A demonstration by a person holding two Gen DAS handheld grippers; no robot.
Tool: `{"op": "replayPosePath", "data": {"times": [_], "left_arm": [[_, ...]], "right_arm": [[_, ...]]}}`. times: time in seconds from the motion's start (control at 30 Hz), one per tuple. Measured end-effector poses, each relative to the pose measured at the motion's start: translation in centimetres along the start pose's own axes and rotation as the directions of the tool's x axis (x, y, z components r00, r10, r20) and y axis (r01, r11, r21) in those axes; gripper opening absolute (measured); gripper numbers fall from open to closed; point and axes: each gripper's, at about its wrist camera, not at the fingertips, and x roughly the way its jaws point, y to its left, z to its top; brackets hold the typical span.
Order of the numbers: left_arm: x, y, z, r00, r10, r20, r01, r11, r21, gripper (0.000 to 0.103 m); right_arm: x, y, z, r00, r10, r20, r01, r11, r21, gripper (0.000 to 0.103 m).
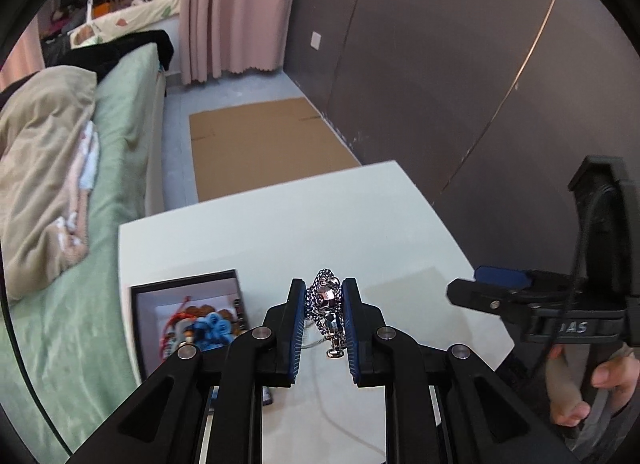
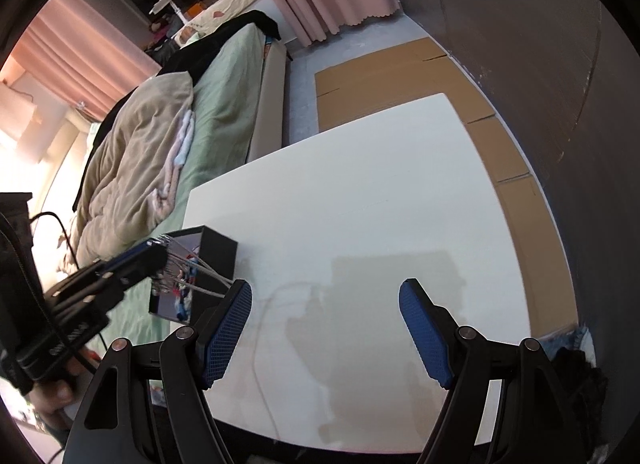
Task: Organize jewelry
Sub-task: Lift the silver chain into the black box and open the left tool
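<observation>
Silver chain [image 1: 326,306] bunched between my left gripper's [image 1: 325,318] blue pads, jaws clenched on it, held above white surface [image 1: 320,219]; strands trail down toward surface; black box [image 1: 188,310] just left of it, beads and red cord inside; my right gripper [image 2: 325,328] over bare surface, jaws spread wide, holding nothing; bed [image 1: 120,111] beyond.

Necklace [image 1: 326,304]: shiny faceted metal chain. Table [image 1: 360,223]: smooth white, slight sheen. Gripper pads [image 2: 424,334]: blue, textured rubbery. Floor cardboard [image 1: 260,143]: matt.
</observation>
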Motion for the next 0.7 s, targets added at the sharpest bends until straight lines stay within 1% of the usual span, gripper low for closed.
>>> {"op": "replayPosePath", "data": {"times": [0.17,0.27,0.57,0.7], "left_arm": [[-2.6,1.5,-0.1,0.999,0.006,0.053,-0.004,1.0,-0.024,0.019],[-3.6,2.4,-0.3,0.997,0.02,0.079,-0.017,0.999,-0.037,0.019],[-5.2,4.9,-0.7,0.993,0.049,0.112,-0.041,0.996,-0.073,0.019],[-4.8,6.3,-0.9,0.992,0.063,0.105,-0.053,0.994,-0.099,0.019]], "right_arm": [[0.2,2.4,-0.3,1.0,0.006,0.002,-0.006,0.999,-0.034,0.077],[0.9,3.4,-0.4,0.999,0.031,-0.02,-0.031,0.999,-0.041,0.077],[1.6,5.5,-0.8,0.998,0.047,-0.029,-0.049,0.997,-0.066,0.077],[2.1,6.2,-0.9,0.998,0.048,-0.042,-0.051,0.995,-0.082,0.077]]}}
